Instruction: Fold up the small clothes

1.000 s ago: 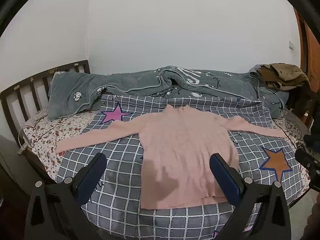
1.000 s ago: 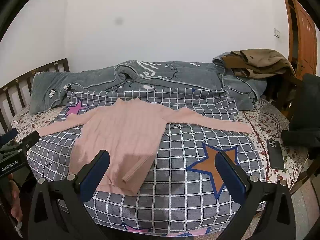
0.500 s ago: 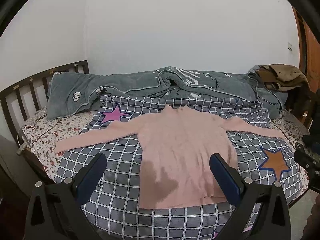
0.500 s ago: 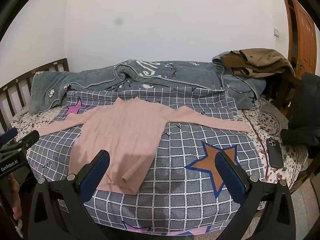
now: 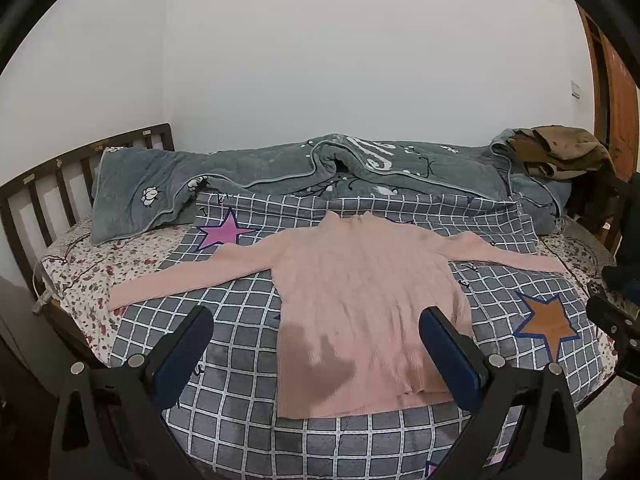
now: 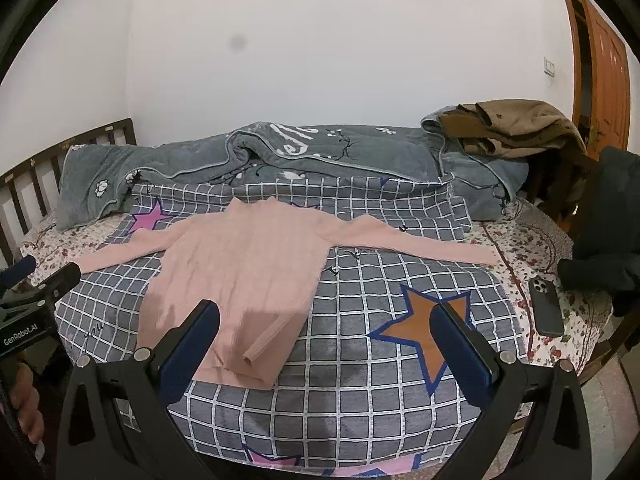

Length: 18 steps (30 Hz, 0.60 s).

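A pink long-sleeved sweater (image 5: 360, 292) lies flat on the grey checked bed cover, sleeves spread to both sides; it also shows in the right wrist view (image 6: 244, 268), with its lower right hem corner curled up. My left gripper (image 5: 316, 338) is open and empty, held above the near bed edge in front of the sweater's hem. My right gripper (image 6: 326, 330) is open and empty, held above the near bed edge just right of the hem.
A grey blanket (image 5: 320, 172) is bunched along the far side. Brown clothes (image 6: 512, 124) are piled at the far right. A dark phone (image 6: 546, 306) lies on the floral sheet at the right. A wooden headboard (image 5: 44, 184) bounds the left.
Both grippers have drifted slightly; the sweater sits a little lower and to the left in the left wrist view. Nothing was taken hold of.
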Each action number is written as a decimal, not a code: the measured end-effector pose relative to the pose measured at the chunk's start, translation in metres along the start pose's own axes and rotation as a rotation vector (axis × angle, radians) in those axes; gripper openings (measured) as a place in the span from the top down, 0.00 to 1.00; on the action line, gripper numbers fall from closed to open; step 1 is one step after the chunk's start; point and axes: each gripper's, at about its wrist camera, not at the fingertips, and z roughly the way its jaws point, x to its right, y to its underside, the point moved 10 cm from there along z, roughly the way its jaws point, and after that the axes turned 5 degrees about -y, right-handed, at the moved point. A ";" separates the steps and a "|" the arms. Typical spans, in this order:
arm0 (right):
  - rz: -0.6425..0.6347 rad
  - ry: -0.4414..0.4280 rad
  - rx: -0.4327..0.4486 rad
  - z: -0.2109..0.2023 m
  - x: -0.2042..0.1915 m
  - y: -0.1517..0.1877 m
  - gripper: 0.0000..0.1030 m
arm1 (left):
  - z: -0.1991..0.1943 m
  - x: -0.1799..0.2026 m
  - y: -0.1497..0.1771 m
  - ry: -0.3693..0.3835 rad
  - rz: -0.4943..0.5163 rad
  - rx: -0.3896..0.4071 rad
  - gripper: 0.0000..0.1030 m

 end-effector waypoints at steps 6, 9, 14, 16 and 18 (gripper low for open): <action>0.010 0.018 0.008 0.000 0.002 0.000 0.00 | 0.002 0.004 0.001 -0.017 0.032 0.005 0.00; 0.033 0.012 0.008 0.001 0.005 0.001 0.00 | 0.002 0.004 0.001 -0.016 0.031 0.005 0.00; 0.061 -0.020 0.017 0.004 0.006 0.000 0.00 | 0.004 0.002 0.002 -0.019 0.033 0.001 0.00; 0.052 0.013 0.027 0.003 0.007 0.000 0.00 | 0.005 0.001 0.003 -0.021 0.029 -0.002 0.00; 0.040 0.028 0.029 0.003 0.006 0.000 0.00 | 0.006 -0.002 0.003 -0.020 0.022 -0.006 0.00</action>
